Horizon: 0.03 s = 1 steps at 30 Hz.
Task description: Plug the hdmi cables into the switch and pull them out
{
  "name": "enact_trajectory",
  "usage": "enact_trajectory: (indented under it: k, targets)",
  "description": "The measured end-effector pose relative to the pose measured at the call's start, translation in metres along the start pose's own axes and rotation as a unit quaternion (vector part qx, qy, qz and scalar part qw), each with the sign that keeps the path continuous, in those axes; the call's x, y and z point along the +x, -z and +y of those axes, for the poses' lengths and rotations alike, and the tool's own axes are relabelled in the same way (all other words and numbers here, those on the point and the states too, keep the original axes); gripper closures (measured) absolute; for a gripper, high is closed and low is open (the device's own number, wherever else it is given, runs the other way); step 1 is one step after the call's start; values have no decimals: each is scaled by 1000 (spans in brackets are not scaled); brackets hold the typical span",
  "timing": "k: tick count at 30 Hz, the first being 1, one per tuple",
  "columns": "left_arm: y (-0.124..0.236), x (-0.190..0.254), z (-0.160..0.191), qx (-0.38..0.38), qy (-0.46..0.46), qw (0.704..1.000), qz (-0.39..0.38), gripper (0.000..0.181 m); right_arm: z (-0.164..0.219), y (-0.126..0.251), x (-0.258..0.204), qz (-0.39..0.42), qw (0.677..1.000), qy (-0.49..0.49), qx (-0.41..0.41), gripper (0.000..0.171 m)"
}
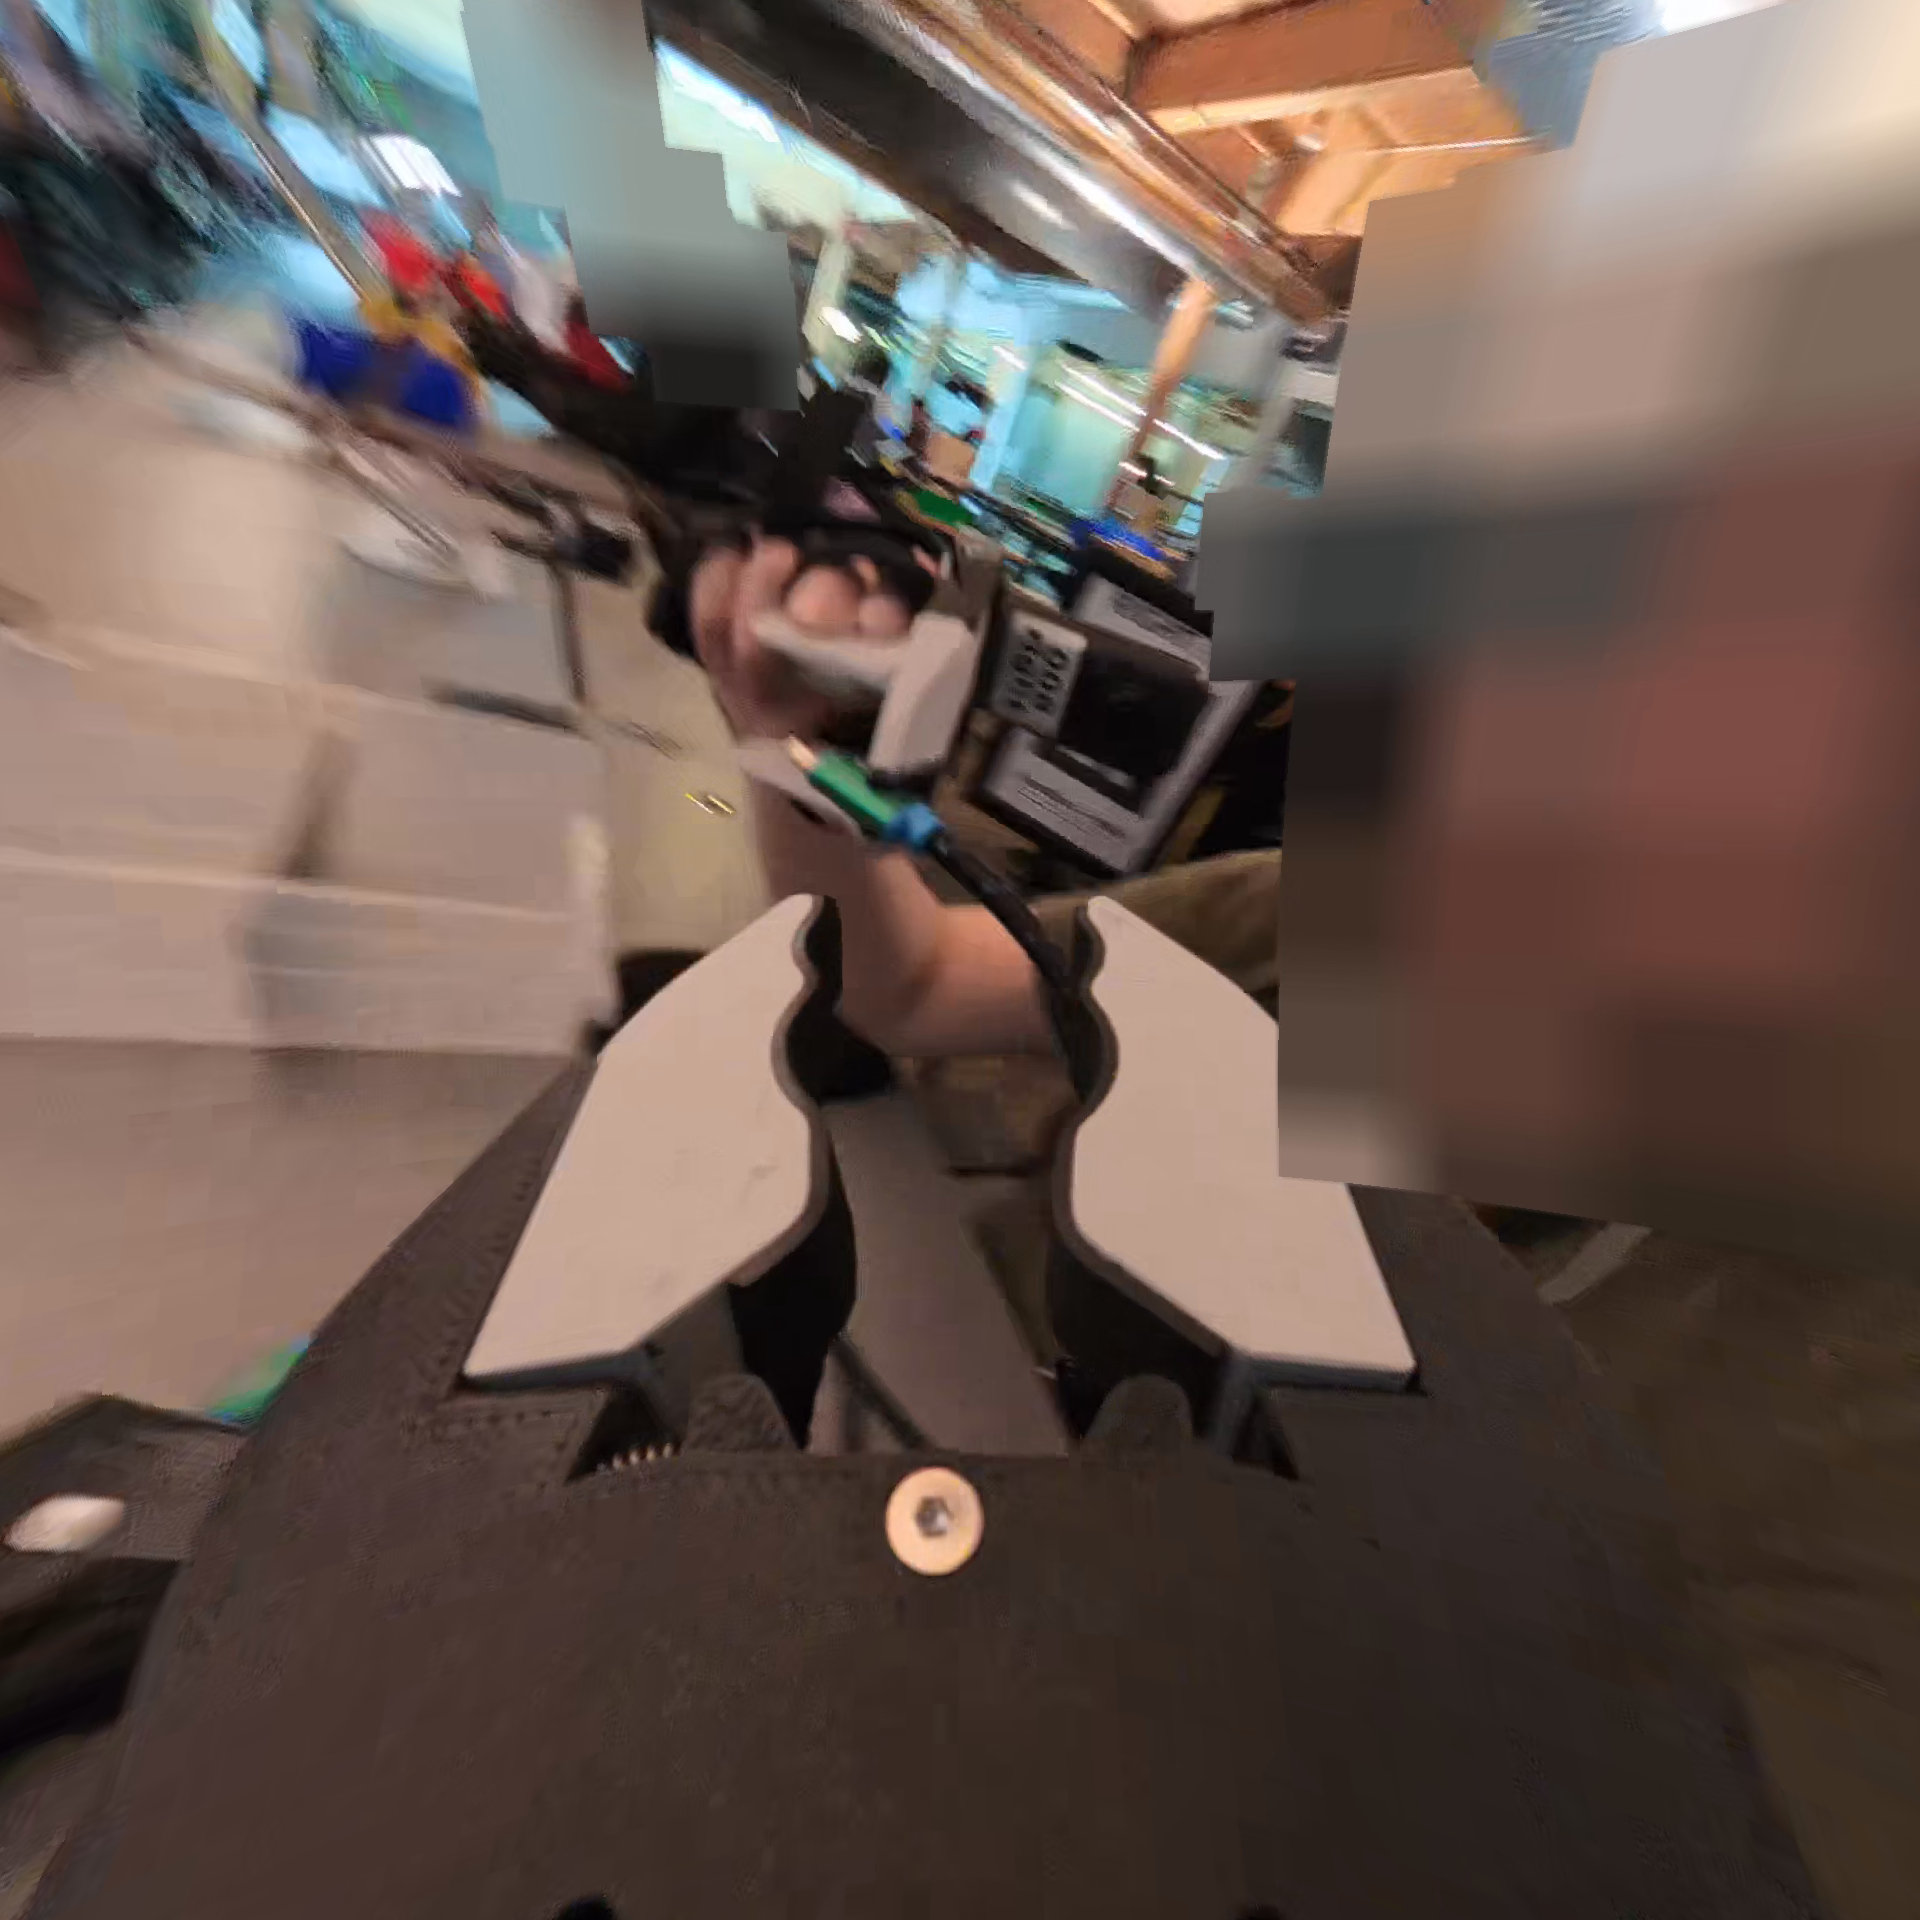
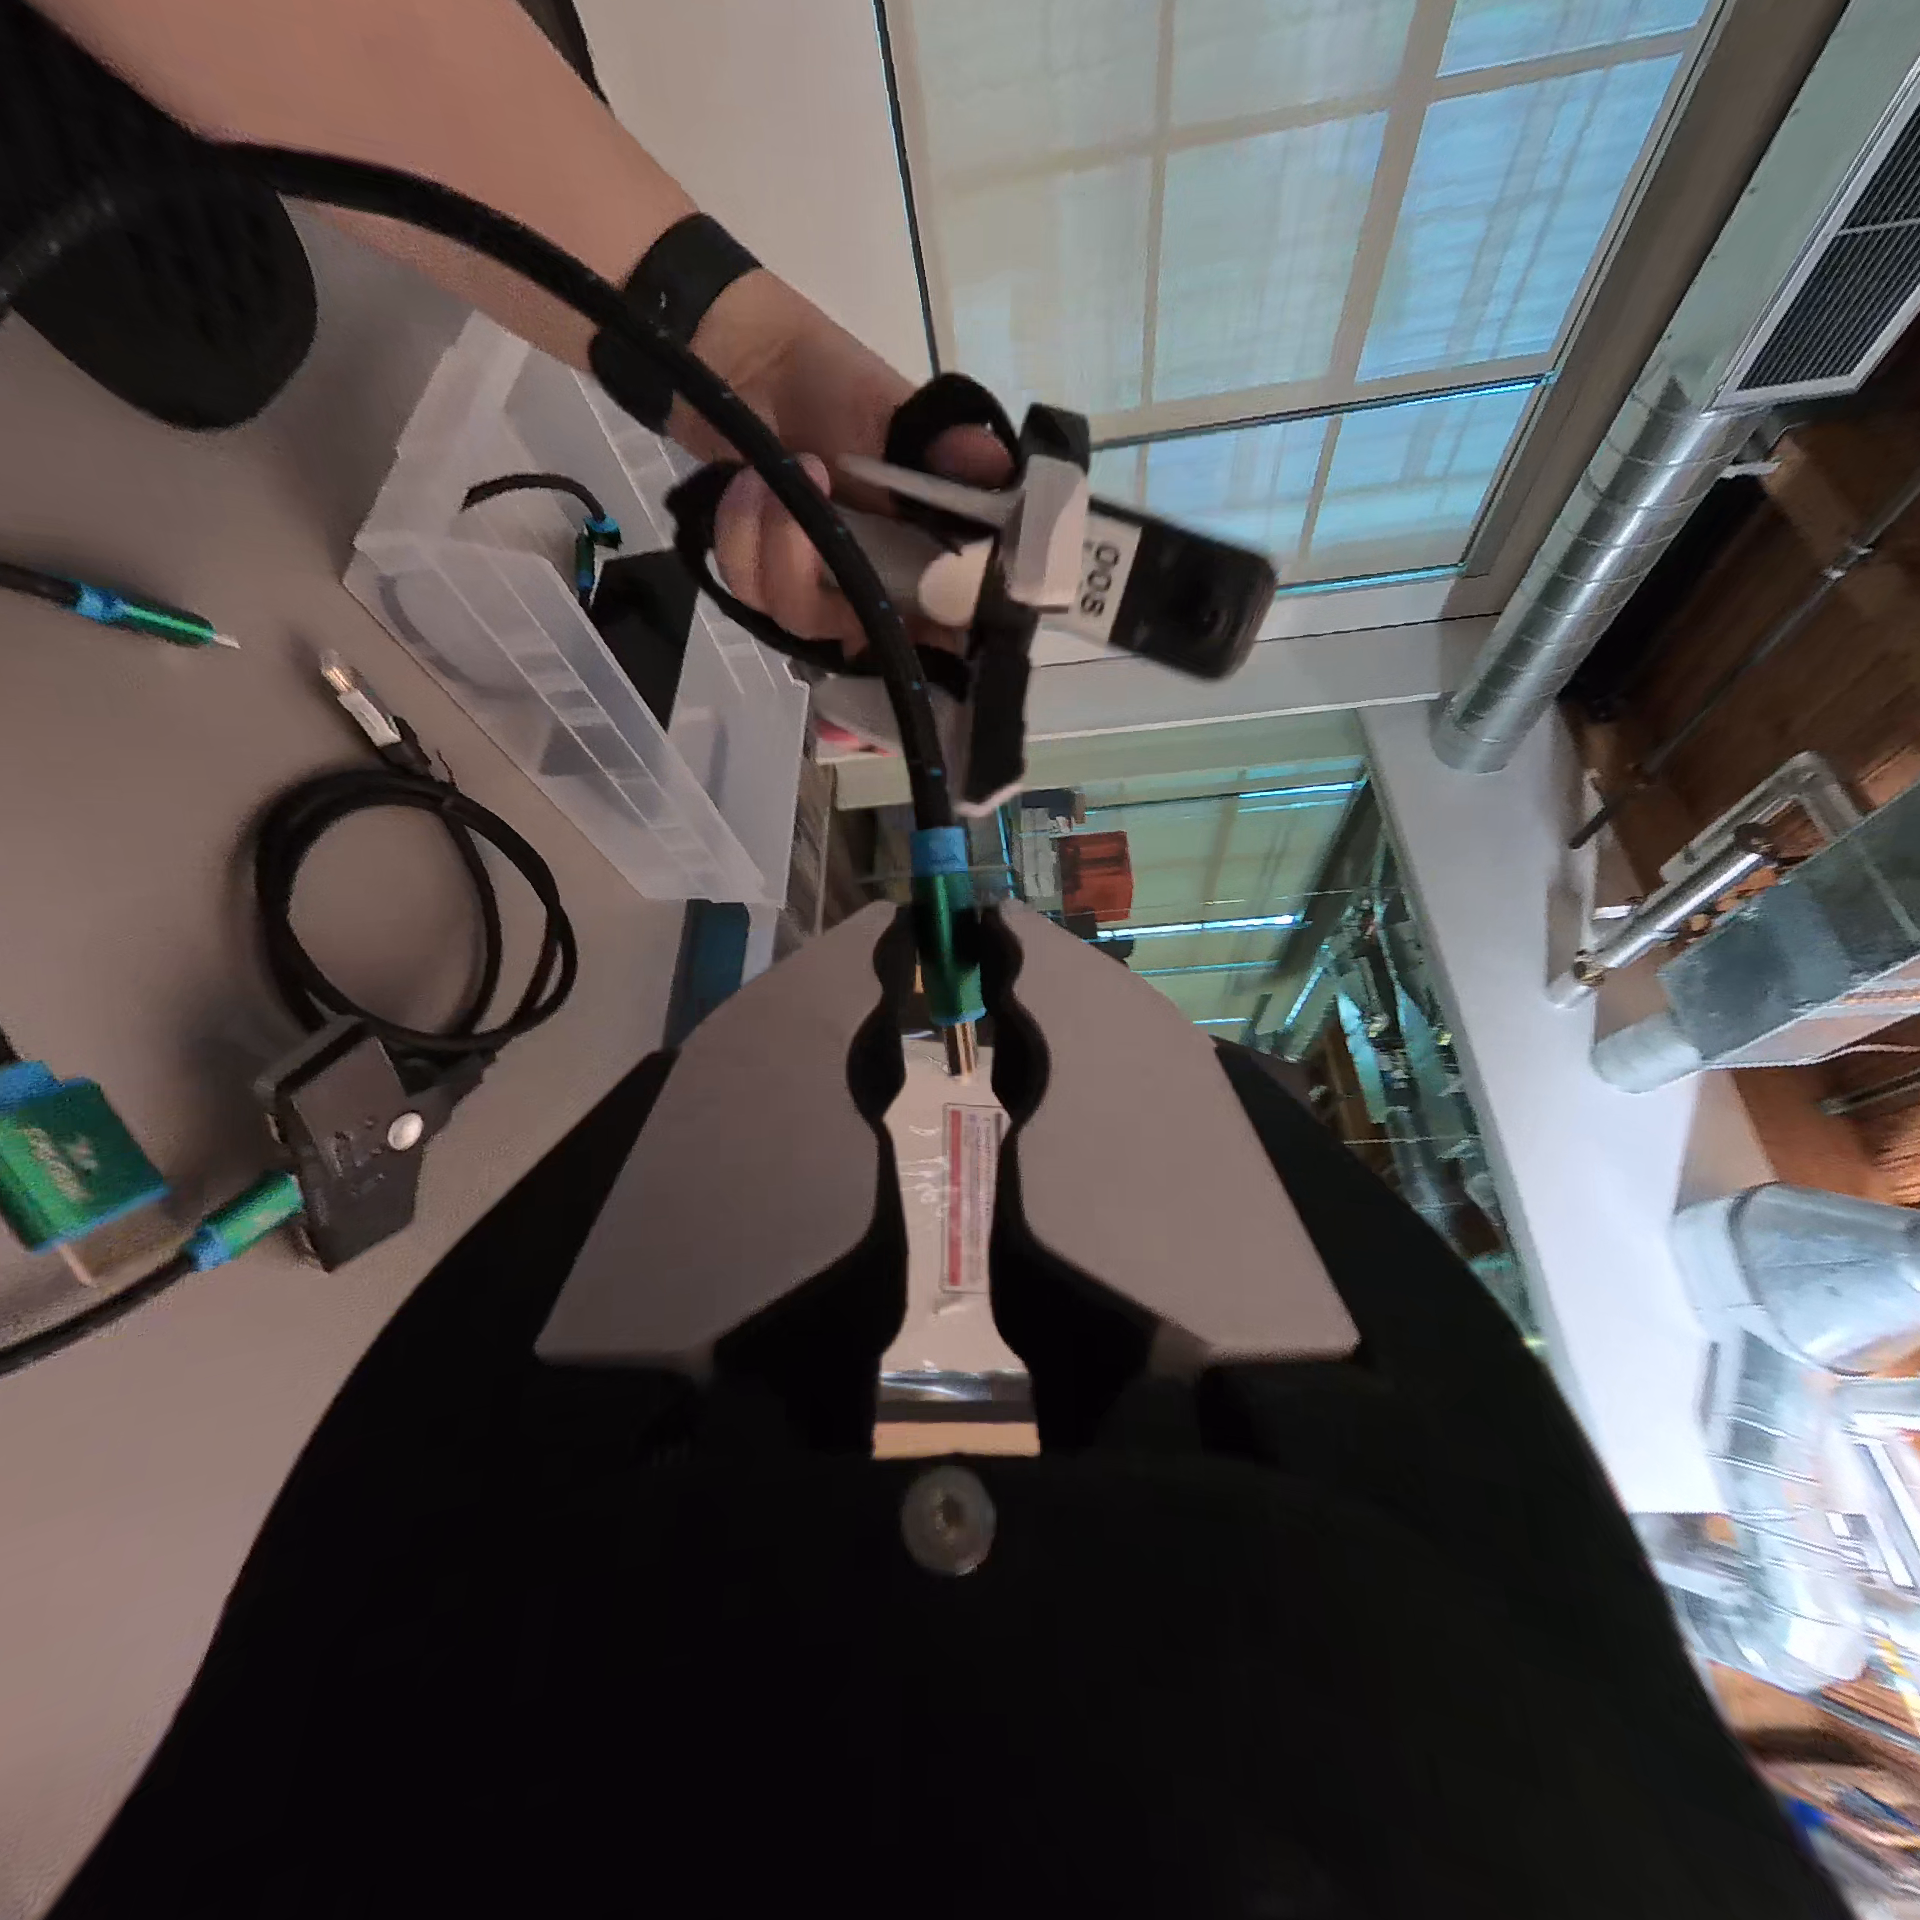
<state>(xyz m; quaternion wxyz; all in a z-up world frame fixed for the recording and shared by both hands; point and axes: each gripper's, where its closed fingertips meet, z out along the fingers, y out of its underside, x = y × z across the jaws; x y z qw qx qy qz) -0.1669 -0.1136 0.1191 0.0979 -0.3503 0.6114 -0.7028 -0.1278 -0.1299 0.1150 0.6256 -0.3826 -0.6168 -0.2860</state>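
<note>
My right gripper (image 2: 948,925) is shut on a green HDMI plug (image 2: 943,951), held in the air with its metal tip pointing back toward the camera. The plug's black braided cable (image 2: 831,520) arcs up and left past the hand holding the left gripper (image 2: 992,758). In the left wrist view my left gripper (image 1: 951,935) is open; the cable (image 1: 1044,966) runs along the inside of its right finger. The right gripper (image 1: 883,748) shows beyond it with the plug (image 1: 847,790). The black switch (image 2: 343,1143) lies on the table with a green plug (image 2: 249,1210) in it.
On the grey table (image 2: 156,1507) lie a large green plug (image 2: 73,1169), another green plug (image 2: 156,613), a silver USB plug (image 2: 358,707) with a coiled black cable (image 2: 416,904), and a clear plastic box (image 2: 582,707). The left wrist view is blurred.
</note>
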Motion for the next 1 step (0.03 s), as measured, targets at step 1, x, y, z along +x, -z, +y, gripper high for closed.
enact_trajectory:
  k: [1]
  targets:
    - [-3,3,9,-26,45,998,33,135,0,0,0,2,1000,14,-6,159]
